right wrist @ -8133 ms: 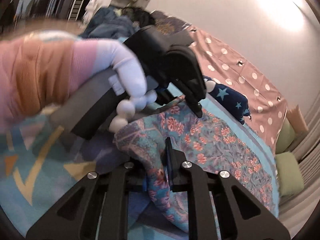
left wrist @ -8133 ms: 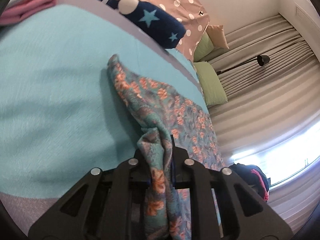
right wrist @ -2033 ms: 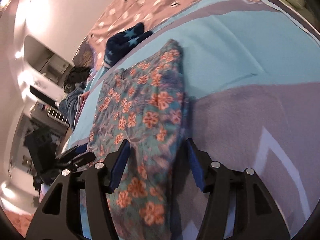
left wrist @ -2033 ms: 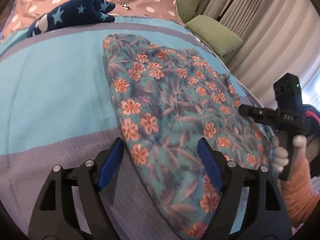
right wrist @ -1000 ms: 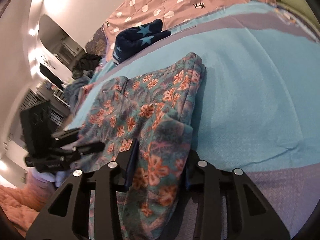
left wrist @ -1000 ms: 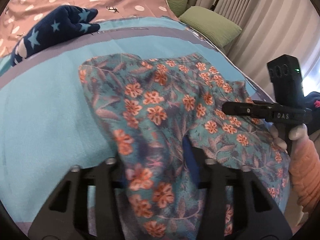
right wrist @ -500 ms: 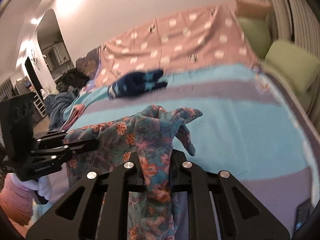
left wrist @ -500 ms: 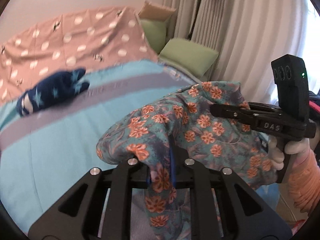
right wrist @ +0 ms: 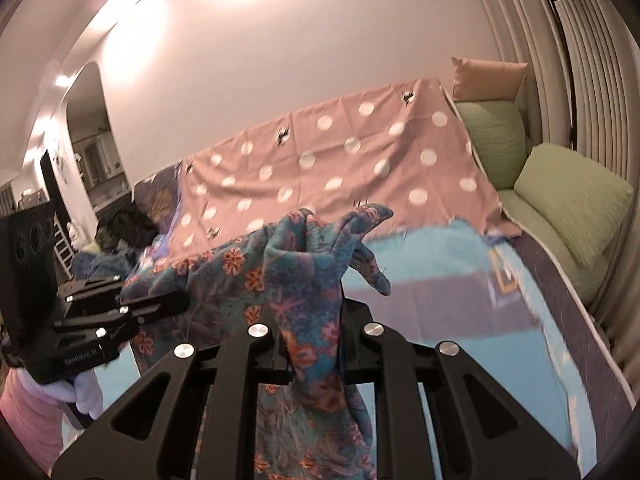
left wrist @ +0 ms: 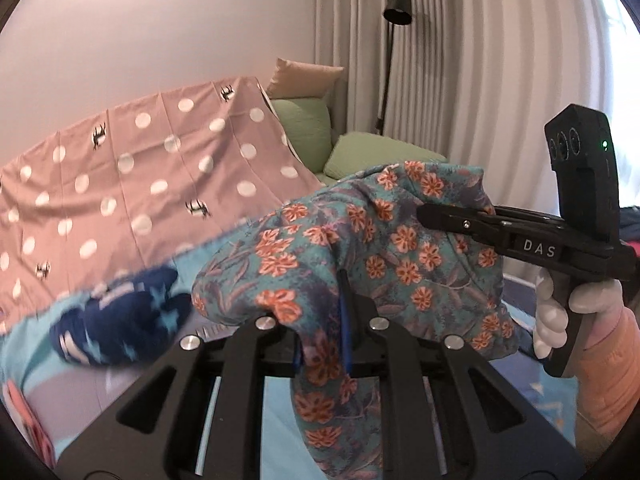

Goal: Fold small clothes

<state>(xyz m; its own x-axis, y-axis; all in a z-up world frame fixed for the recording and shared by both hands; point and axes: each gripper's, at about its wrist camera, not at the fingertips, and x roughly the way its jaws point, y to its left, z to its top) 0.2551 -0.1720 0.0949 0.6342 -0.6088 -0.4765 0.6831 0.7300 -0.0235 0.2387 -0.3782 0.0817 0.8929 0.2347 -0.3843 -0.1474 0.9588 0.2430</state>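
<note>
Only the left wrist view shows a folded navy garment with pale blue stars (left wrist: 120, 322) lying on the turquoise and grey blanket (left wrist: 200, 260); only the right wrist view shows an arched doorway (right wrist: 90, 136) at far left. Both show a pink polka-dot sheet (left wrist: 140, 184) draped behind.

The teal fleece garment with orange flowers (left wrist: 400, 256) is lifted above the blanket, stretched between both tools. The left gripper (left wrist: 322, 344) is clamped narrowly on one bunched edge, cloth hanging below its fingers. The right gripper (right wrist: 314, 342) is likewise pinched on the other edge, folds rising above its fingertips.
</note>
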